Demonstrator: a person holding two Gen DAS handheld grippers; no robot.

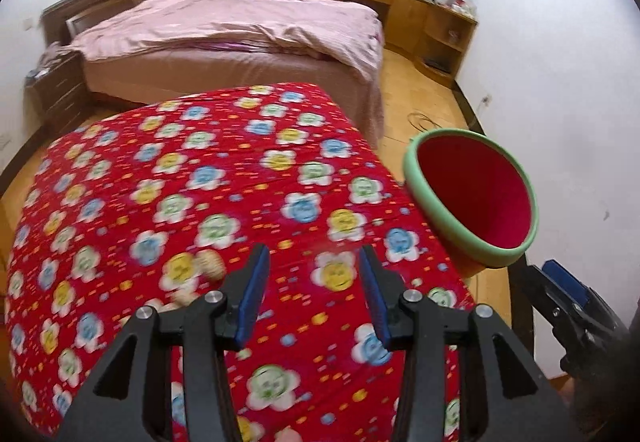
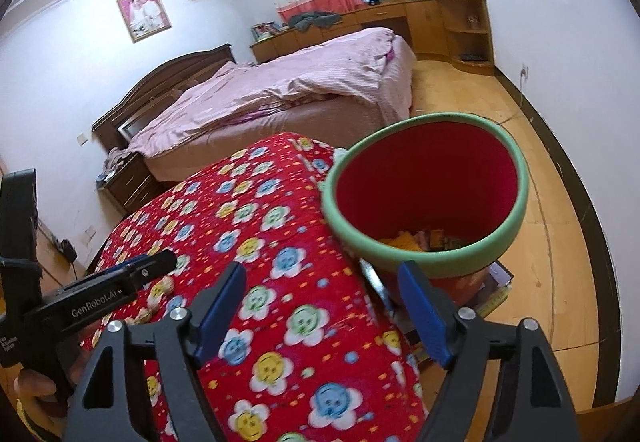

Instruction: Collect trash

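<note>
A red flower-print cloth (image 1: 224, 202) covers a table in a bedroom. The left gripper (image 1: 316, 294) hovers over its near part, jaws partly apart and empty; crumpled pale scraps (image 1: 210, 262) lie on the cloth just left of it. The right gripper (image 2: 324, 310) hangs over the cloth's right edge, jaws wide and empty. A red bin with a green rim (image 2: 424, 194) stands just beside that edge, wrappers inside. Bare wooden floor (image 2: 560, 242) opens to its right, up to the wall

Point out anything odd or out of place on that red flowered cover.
Pale nut-like scraps lie loose on the red flowered cover, near the left gripper, outside the green-rimmed bin. Nothing else stands out.
</note>
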